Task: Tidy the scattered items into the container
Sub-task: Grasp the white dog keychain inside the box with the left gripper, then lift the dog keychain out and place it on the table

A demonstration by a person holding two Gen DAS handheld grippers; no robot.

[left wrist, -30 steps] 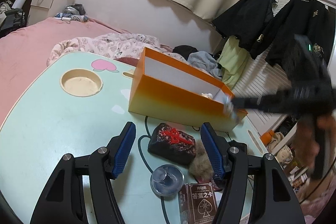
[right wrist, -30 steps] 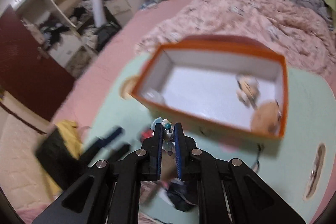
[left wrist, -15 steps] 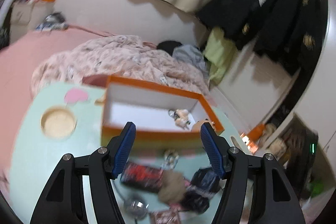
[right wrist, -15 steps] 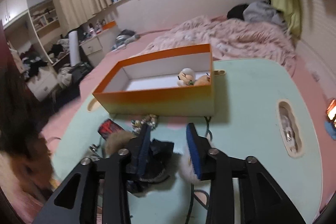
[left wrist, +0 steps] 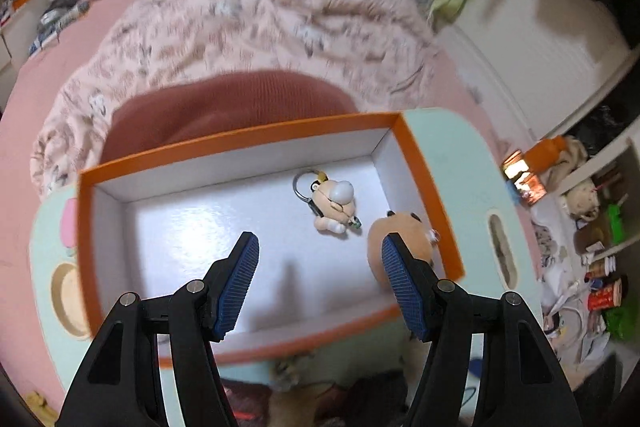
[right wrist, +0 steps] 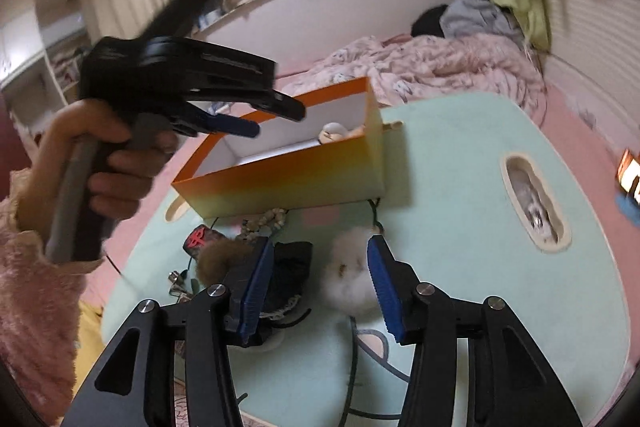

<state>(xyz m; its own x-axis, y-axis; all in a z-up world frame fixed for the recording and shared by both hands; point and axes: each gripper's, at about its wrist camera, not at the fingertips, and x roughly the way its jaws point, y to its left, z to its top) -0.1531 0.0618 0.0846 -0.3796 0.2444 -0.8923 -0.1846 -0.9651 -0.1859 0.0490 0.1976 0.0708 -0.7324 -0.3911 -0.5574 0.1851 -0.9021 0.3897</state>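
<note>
The orange box [left wrist: 432, 187] with a white inside stands on the mint table; it also shows in the right wrist view [right wrist: 296, 175]. Inside lie a small figure keychain [left wrist: 334, 203] and a round tan plush [left wrist: 400, 237]. My left gripper [left wrist: 320, 283] is open and empty above the box; it shows from the side in the right wrist view [right wrist: 264, 115]. My right gripper [right wrist: 320, 287] is open, low over the table, with a white fluffy pom-pom [right wrist: 348, 275] and a black pouch [right wrist: 288, 271] between its fingers. A brown pom-pom [right wrist: 214, 259], a bead string [right wrist: 264, 221] and a black-red pouch [right wrist: 200, 239] lie nearby.
The mint table [right wrist: 460, 187] has an oval slot [right wrist: 534, 203] on the right and a round cup hole [left wrist: 66, 291] on the left. A dark cable [right wrist: 356, 367] runs across the table. A pink bed with a rumpled blanket [left wrist: 260, 27] lies behind.
My left gripper rose from the table and moved over the box. My right gripper let go of the small figure, opened, and pulled back low to the loose items.
</note>
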